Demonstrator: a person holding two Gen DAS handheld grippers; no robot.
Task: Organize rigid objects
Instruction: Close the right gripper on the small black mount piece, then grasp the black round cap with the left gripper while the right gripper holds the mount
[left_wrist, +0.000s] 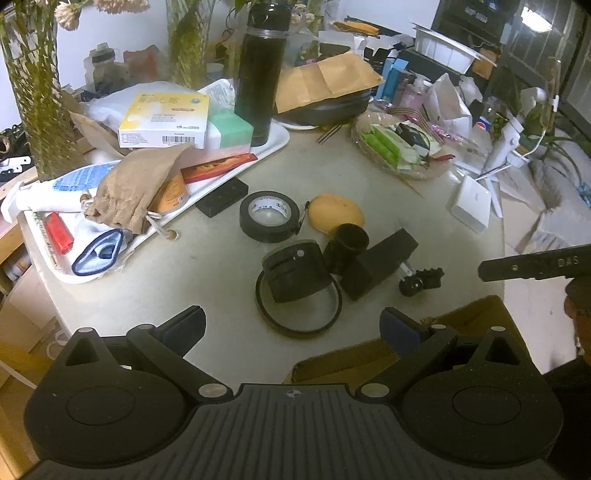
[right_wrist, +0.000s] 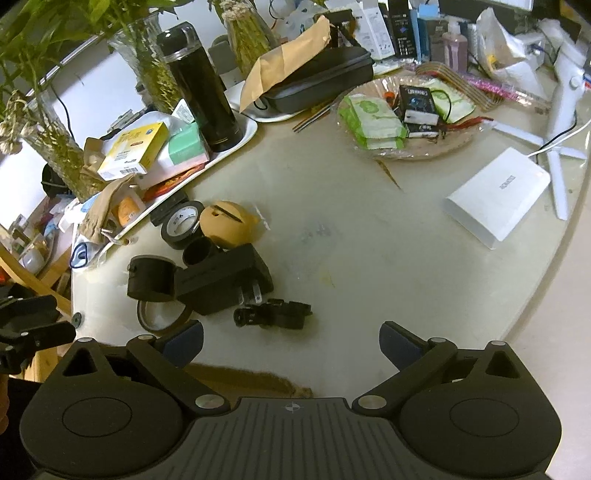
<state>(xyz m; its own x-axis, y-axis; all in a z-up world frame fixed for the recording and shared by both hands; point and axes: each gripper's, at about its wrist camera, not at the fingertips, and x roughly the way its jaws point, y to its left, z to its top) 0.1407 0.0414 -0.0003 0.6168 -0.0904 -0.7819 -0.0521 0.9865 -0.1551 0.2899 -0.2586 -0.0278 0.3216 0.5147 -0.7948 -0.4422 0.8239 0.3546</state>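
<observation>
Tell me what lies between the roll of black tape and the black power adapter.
The mango and a short black tube lie between the black tape and the power adapter; the tube touches the adapter. The left wrist view shows it best.

Left gripper (left_wrist: 293, 326) spread wide, right gripper (right_wrist: 291, 341) likewise

A pale round table (left_wrist: 221, 332) carries the clutter. At its centre lie a roll of black tape (left_wrist: 269, 216), a mango (left_wrist: 336, 213) touching it toward 3 o'clock, and black blocks (left_wrist: 376, 264) beside a thin ring (left_wrist: 299, 306). A white tray (left_wrist: 273, 142) sits toward 10 o'clock, a basket (right_wrist: 406, 153) toward 1, a white box (right_wrist: 496, 197) toward 3.
</observation>
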